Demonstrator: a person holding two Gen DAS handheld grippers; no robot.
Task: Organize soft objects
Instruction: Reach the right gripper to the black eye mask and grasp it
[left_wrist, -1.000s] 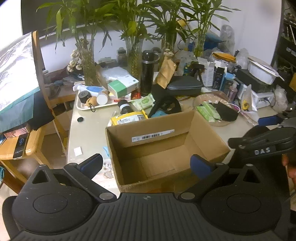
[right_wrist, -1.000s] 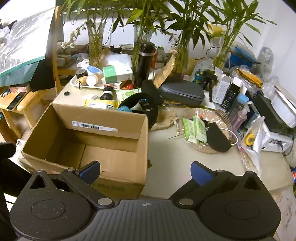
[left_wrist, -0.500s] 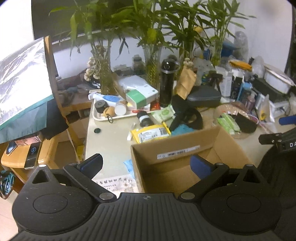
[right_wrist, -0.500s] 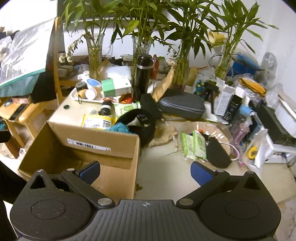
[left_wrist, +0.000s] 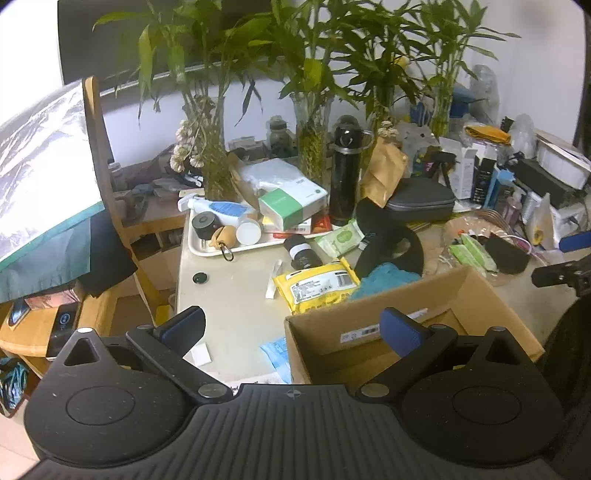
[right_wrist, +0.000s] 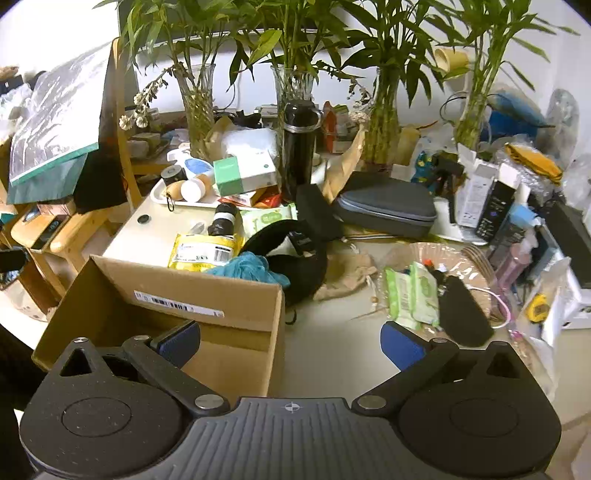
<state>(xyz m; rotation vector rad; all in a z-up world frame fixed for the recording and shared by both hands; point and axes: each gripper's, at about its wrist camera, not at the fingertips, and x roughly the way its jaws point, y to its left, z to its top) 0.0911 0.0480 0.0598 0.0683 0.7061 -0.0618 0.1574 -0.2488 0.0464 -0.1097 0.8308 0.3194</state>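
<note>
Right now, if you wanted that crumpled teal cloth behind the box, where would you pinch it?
I'd likely pinch the teal cloth at its raised, bunched top, coming down from above. It lies crowded between the cardboard box wall and the black neck pillow, so its sides look blocked.

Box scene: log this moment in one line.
left open | right open | box empty | teal cloth behind box

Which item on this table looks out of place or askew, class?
The small black bottle lies tipped on its side beside the white tray, while the tall black flask stands upright. The cardboard box looks empty.
</note>
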